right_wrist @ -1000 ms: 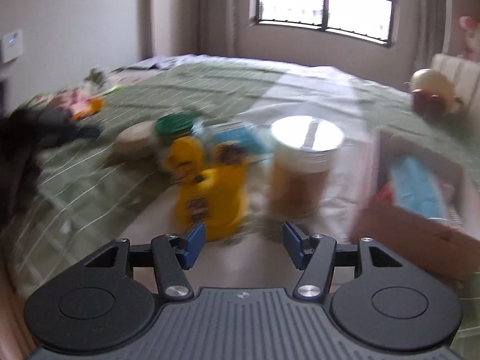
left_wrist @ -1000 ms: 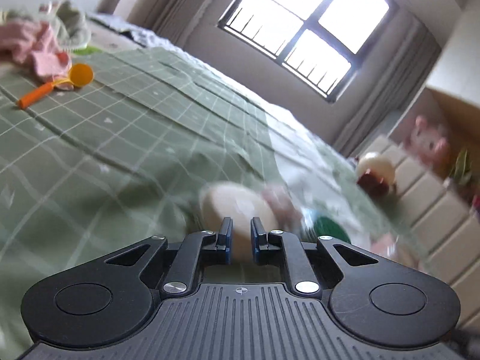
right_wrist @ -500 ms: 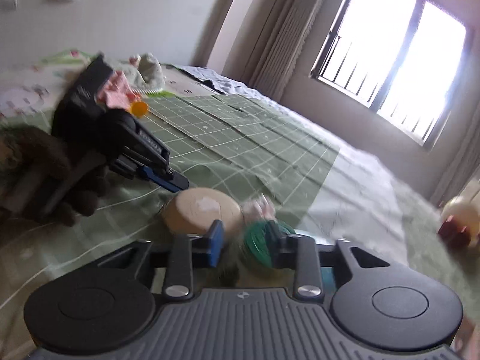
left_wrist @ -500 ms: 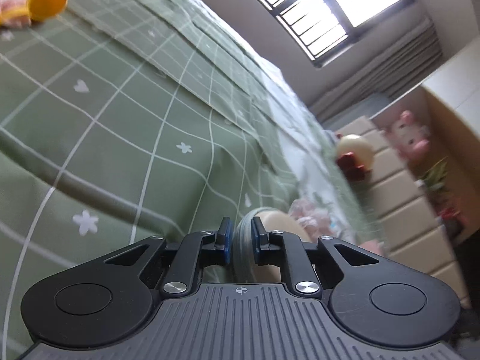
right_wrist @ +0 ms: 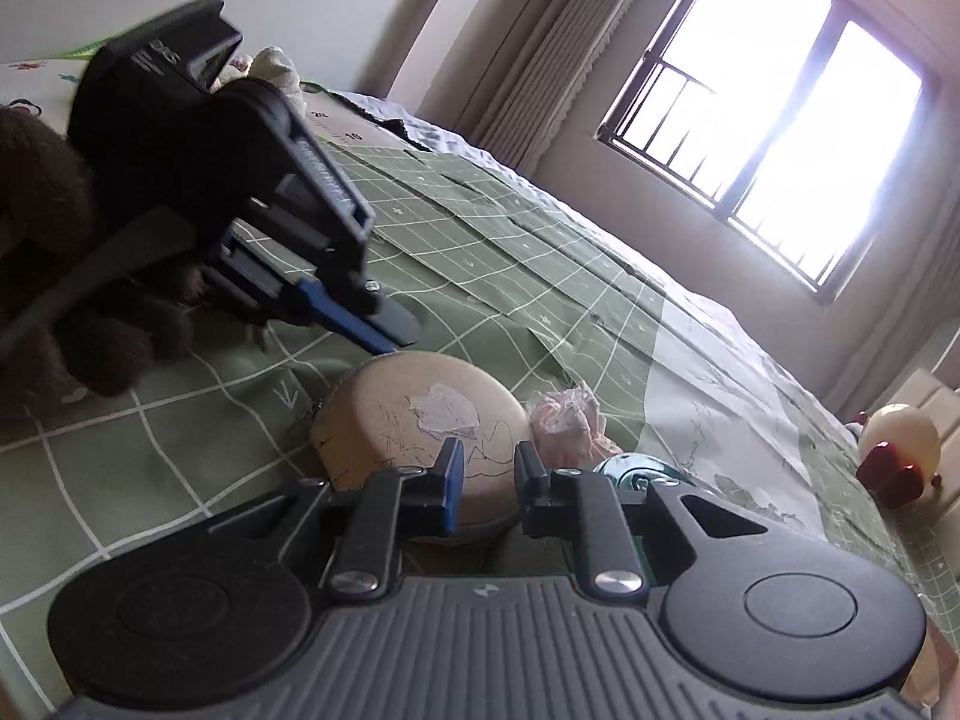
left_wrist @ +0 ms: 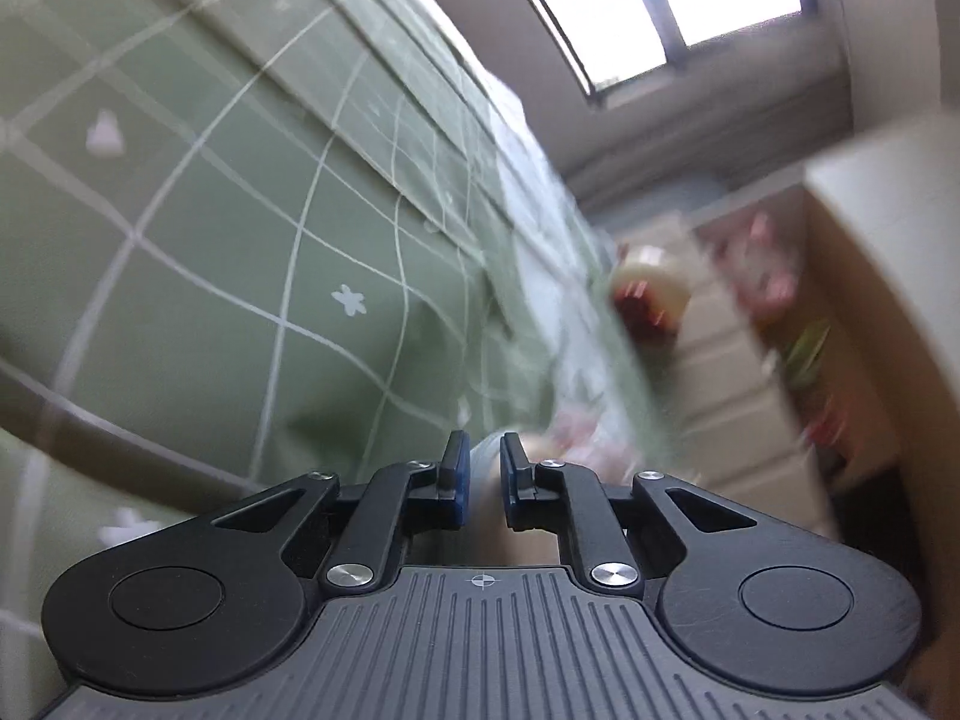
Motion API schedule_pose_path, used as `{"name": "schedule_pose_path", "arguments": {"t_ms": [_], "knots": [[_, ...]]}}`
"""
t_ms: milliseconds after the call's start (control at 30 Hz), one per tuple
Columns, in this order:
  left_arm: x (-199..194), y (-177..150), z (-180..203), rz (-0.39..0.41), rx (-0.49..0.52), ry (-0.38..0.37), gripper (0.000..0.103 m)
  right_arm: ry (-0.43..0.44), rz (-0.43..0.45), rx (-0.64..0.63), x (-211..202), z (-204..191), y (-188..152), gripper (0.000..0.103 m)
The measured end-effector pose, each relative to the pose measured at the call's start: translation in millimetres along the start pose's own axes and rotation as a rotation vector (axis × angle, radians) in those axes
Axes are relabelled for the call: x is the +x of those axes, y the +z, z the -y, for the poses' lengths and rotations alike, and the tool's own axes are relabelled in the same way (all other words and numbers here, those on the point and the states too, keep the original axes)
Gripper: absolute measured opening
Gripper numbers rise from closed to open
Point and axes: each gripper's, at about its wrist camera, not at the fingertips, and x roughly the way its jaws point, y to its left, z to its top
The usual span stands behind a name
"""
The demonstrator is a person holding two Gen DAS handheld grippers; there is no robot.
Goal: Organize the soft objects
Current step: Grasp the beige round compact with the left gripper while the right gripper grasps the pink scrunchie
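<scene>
A beige round soft pad (right_wrist: 420, 414) with scribbles lies on the green checked blanket (right_wrist: 180, 450). My left gripper (left_wrist: 480, 468) is shut, and a pale strip of the pad's rim (left_wrist: 483, 480) shows between its blue pads. From the right wrist view, the left gripper (right_wrist: 402, 330) reaches in from the left and meets the pad's far rim. My right gripper (right_wrist: 487, 474) hangs over the pad's near side. Its jaws are closing to a narrow gap with the pad showing in it. A crumpled pink soft thing (right_wrist: 567, 420) lies against the pad's right side.
A hand in brown fuzzy cloth (right_wrist: 72, 276) holds the left gripper. A green-lidded jar (right_wrist: 630, 471) stands just behind my right fingers. A cream and red toy (right_wrist: 897, 444) sits by the padded headboard (left_wrist: 720, 372). A window is on the far wall.
My right gripper swung left from the yellow bottle and jars to the beige pad, and its jaws narrowed. My left gripper moved in onto the pad's rim and rolled; it stayed shut.
</scene>
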Motion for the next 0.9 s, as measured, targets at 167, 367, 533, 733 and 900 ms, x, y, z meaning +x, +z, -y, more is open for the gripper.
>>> {"name": "schedule_pose_path", "arguments": {"t_ms": [167, 367, 533, 733, 900], "knots": [[-0.1, -1.5, -2.9, -0.013, 0.017, -0.022, 0.013, 0.000, 0.011, 0.019, 4.3, 3.7, -1.4, 0.018], [1.7, 4.1, -19.8, -0.024, -0.096, -0.240, 0.044, -0.002, 0.023, 0.011, 3.9, 4.7, -8.4, 0.018], [-5.8, -4.8, 9.2, -0.078, 0.170, -0.124, 0.045, -0.012, 0.042, 0.022, 2.0, 2.7, -13.4, 0.018], [13.7, -5.6, 23.5, -0.081, 0.250, -0.019, 0.045, -0.034, 0.058, 0.003, -1.7, -6.5, -17.2, 0.018], [29.7, 2.8, 17.7, -0.061, 0.156, -0.057, 0.045, -0.036, 0.063, -0.003, -3.2, -9.4, -17.7, 0.018]]}}
